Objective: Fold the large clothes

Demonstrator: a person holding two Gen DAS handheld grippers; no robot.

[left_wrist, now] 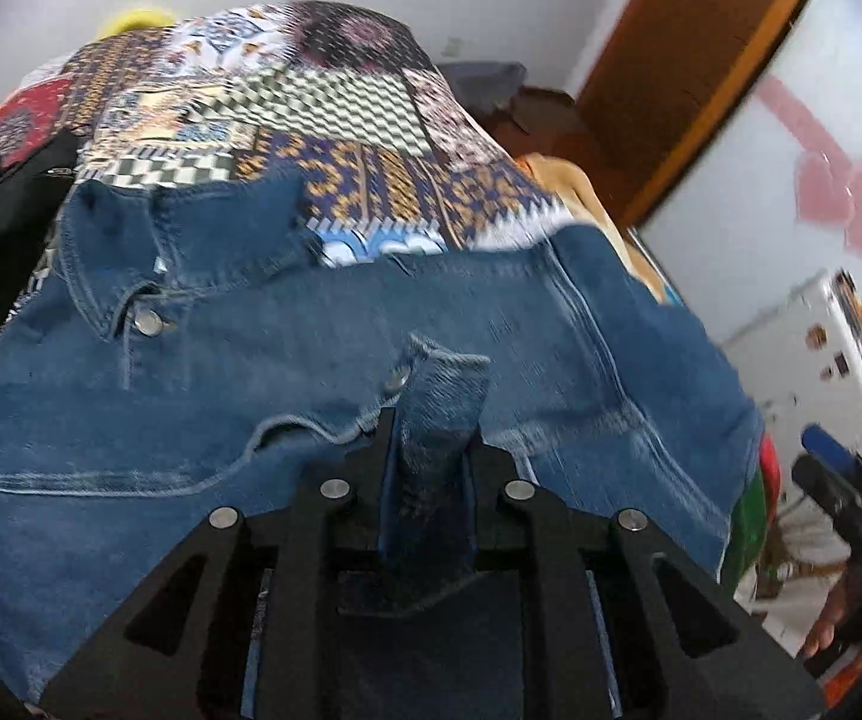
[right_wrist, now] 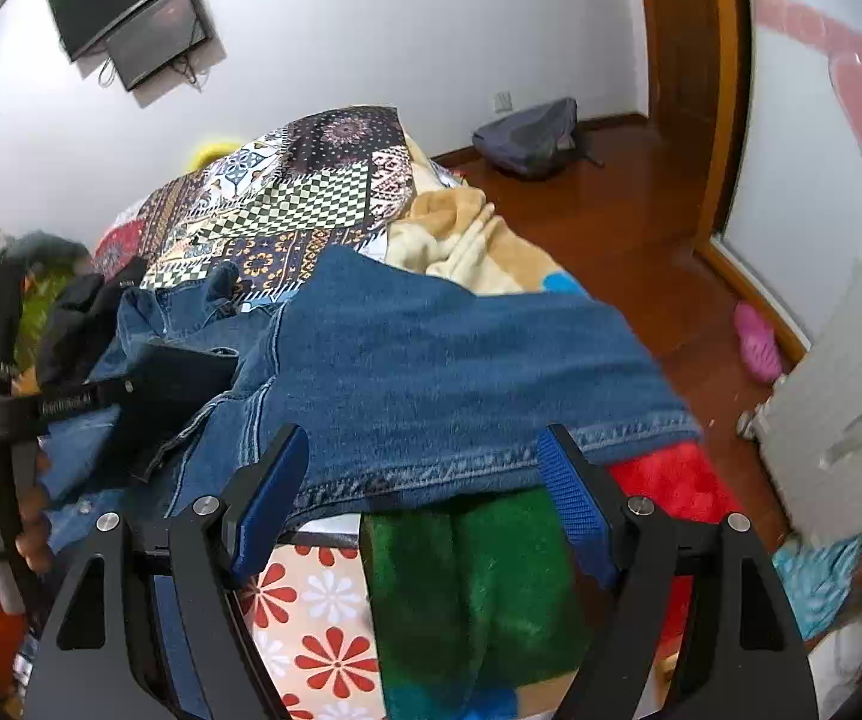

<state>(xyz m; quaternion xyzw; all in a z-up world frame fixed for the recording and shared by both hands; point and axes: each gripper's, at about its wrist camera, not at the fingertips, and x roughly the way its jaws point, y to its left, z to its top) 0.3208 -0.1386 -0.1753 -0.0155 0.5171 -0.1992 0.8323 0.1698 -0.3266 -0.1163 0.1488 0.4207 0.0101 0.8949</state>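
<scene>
The left gripper (left_wrist: 434, 426) is closed tight on a bunched fold of the denim jacket (left_wrist: 287, 372), which hides its fingertips. The right gripper (right_wrist: 425, 468) stands wide, its blue pads (right_wrist: 269, 492) empty and just short of the jacket's hem (right_wrist: 443, 468); whether they brush it is hard to say. The jacket lies spread across the patterned bedspread (right_wrist: 287, 192), collar (left_wrist: 131, 252) far from both tools, its left part blurred.
</scene>
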